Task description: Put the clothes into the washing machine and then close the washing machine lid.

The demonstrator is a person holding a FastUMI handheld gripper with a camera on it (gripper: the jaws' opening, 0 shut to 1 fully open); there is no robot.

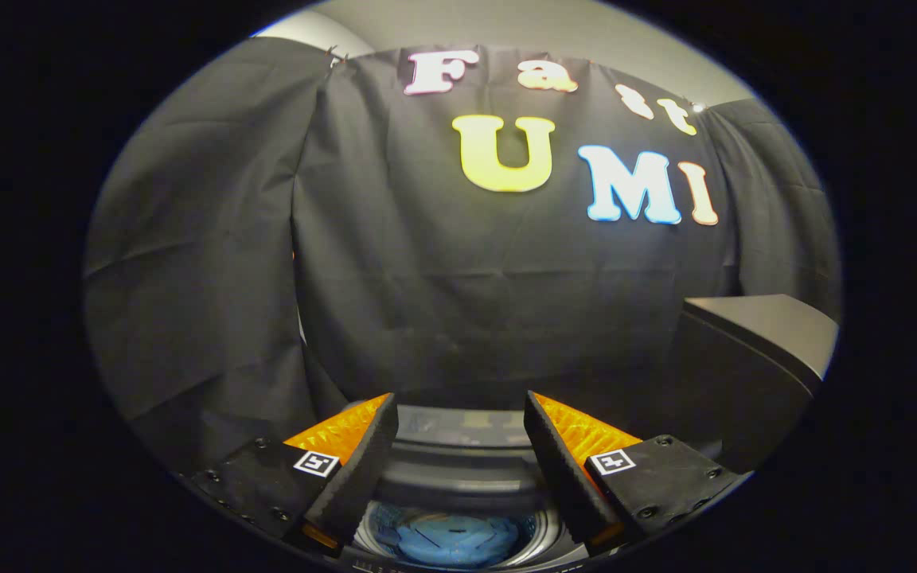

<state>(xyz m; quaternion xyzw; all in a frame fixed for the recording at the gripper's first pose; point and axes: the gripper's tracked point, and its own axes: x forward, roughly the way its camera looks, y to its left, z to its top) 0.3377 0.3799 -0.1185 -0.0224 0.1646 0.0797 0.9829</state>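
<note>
My tool [458,469] hangs open and empty over the washer [458,454], blue clothes [446,539] down in the drum between my fingers [355,469].

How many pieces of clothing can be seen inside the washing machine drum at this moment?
1. A blue garment lies in the drum of the washing machine, below and between the fingers of the open gripper, which holds nothing. More pieces may be hidden under it or behind the fingers.
</note>
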